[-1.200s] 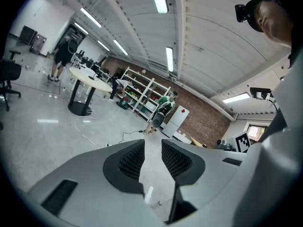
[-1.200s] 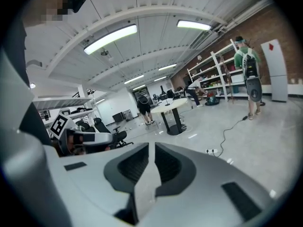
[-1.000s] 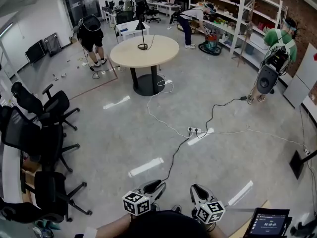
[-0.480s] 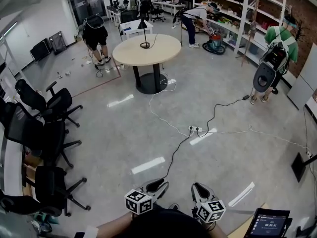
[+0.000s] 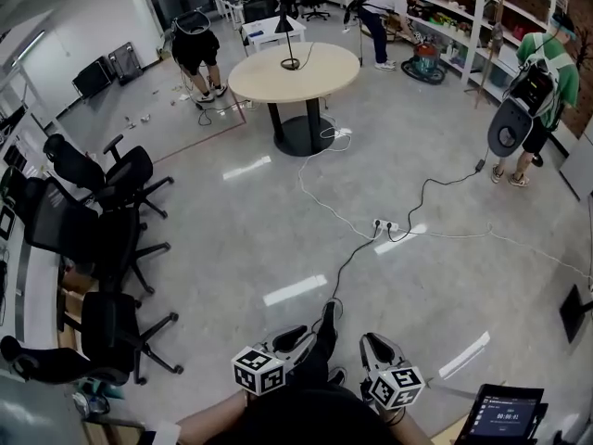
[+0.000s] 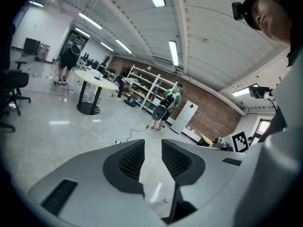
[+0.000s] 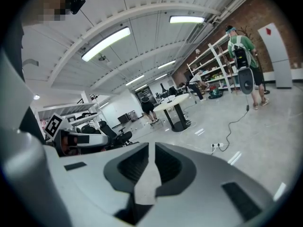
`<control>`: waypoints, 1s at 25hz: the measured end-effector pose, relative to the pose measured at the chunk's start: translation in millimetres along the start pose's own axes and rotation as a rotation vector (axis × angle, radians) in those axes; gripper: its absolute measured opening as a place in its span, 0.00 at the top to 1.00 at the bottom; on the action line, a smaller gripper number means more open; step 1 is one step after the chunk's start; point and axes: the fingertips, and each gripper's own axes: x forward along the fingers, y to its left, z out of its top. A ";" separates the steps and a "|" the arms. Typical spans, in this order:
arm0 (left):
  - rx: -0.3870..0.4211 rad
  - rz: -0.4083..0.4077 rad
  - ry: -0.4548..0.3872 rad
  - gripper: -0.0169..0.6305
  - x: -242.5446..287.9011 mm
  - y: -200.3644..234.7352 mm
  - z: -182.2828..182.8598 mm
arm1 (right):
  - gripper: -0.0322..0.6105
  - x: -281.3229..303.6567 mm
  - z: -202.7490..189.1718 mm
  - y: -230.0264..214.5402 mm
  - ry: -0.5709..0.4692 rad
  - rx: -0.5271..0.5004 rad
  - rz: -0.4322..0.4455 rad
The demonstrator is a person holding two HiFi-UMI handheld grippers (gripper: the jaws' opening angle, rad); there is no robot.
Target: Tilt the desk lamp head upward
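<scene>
A black desk lamp (image 5: pixel 289 37) stands on a round beige table (image 5: pixel 315 80) far across the room, its head tilted downward. Both grippers sit at the bottom of the head view, close to my body and far from the lamp. My left gripper (image 5: pixel 296 338) is open, and in its own view the left gripper (image 6: pixel 152 151) shows only floor between the pads. My right gripper (image 5: pixel 374 348) has its pads a narrow slit apart; in its own view the right gripper (image 7: pixel 151 157) holds nothing. The table (image 6: pixel 96 77) is small and distant in the left gripper view, and the table (image 7: pixel 176 102) likewise in the right.
Black office chairs (image 5: pixel 102 239) line the left side. A power strip (image 5: pixel 383 224) with trailing cables (image 5: pixel 324 207) lies on the floor between me and the table. One person (image 5: pixel 196 49) stands near the table and another (image 5: pixel 535 86) at the right by the shelves. A tablet (image 5: pixel 505 417) is at bottom right.
The table and lamp have shifted right and lower in the head view, as have the floor cables. A shoe now shows between the grippers. Both grippers keep their places and jaw gaps.
</scene>
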 end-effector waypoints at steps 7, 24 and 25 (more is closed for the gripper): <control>-0.048 0.010 -0.022 0.79 30.0 36.5 17.0 | 0.88 37.5 19.6 -17.8 0.019 -0.054 -0.014; -0.086 -0.032 -0.056 0.79 97.6 228.6 165.7 | 0.88 263.5 124.9 -0.4 0.061 -0.161 -0.072; -0.089 -0.032 -0.056 0.79 99.7 237.9 172.3 | 0.88 273.4 129.3 1.4 0.064 -0.161 -0.071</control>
